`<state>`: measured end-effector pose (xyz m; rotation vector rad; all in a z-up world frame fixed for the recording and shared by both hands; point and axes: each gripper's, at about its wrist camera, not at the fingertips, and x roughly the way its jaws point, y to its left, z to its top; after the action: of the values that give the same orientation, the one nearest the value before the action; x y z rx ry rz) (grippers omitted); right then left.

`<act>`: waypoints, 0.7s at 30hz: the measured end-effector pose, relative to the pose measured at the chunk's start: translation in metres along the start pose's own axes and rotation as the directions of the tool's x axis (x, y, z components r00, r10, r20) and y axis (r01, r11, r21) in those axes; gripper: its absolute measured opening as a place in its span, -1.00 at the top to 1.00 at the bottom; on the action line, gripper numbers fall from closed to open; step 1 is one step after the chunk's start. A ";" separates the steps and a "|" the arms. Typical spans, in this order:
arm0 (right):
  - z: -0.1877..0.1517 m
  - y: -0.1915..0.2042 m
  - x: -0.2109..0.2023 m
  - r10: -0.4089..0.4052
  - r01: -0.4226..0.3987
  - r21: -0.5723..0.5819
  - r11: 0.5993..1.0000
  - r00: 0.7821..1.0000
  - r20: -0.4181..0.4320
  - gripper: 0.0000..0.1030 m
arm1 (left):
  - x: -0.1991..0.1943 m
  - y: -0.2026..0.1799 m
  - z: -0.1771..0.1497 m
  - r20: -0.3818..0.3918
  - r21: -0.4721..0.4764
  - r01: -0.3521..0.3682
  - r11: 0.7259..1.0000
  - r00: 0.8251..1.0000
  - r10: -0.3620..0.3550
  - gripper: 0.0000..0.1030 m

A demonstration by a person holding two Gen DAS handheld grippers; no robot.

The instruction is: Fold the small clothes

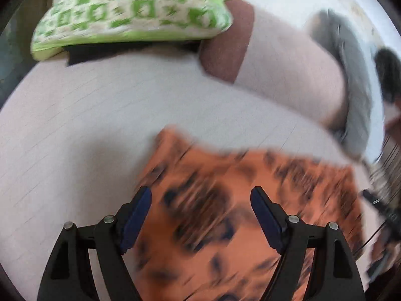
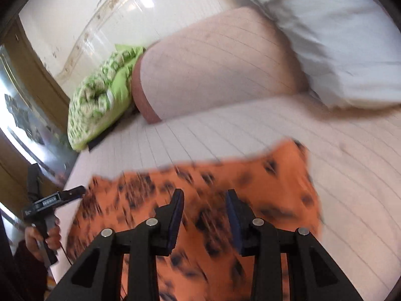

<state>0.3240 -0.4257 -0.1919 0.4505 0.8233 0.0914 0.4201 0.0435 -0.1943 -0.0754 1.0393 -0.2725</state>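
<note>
An orange garment with dark leopard spots (image 1: 225,213) (image 2: 250,175) lies spread on the pale striped bed sheet (image 1: 75,125), blurred by motion. My left gripper (image 1: 200,190) hangs over the garment's left part, jaws wide open, nothing between the pads. In the right wrist view the left gripper (image 2: 75,190) shows at the garment's left edge, held by a hand (image 2: 47,238). My right gripper (image 2: 204,193) hovers over the garment's middle. Its jaws are narrowed to a small gap, and I see no cloth pinched in them.
A green and white patterned pillow (image 1: 130,12) (image 2: 100,95) lies at the head of the bed. Beside it is a pink bolster (image 1: 288,70) (image 2: 213,75). A pale grey quilt (image 2: 338,37) is bunched at the far right. A wall runs behind the bed.
</note>
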 end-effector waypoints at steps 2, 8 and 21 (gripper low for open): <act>-0.022 -0.009 -0.018 -0.023 0.023 0.002 1.000 1.000 0.003 0.27 | -0.008 0.020 -0.025 -0.023 -0.031 -0.050 0.998 0.999 0.049 -0.58; -0.083 -0.036 -0.049 0.005 -0.004 0.083 0.997 1.000 -0.022 0.27 | -0.013 0.044 -0.081 -0.071 -0.053 -0.156 0.986 0.986 0.152 -0.68; -0.100 -0.063 -0.072 0.119 -0.105 0.320 0.942 0.993 -0.023 0.25 | -0.072 -0.004 -0.108 -0.006 -0.042 -0.213 0.976 0.977 0.213 -0.68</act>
<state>0.1968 -0.4651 -0.2278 0.8034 0.8570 0.0736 0.2926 0.0649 -0.1881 -0.0016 1.0452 -0.0558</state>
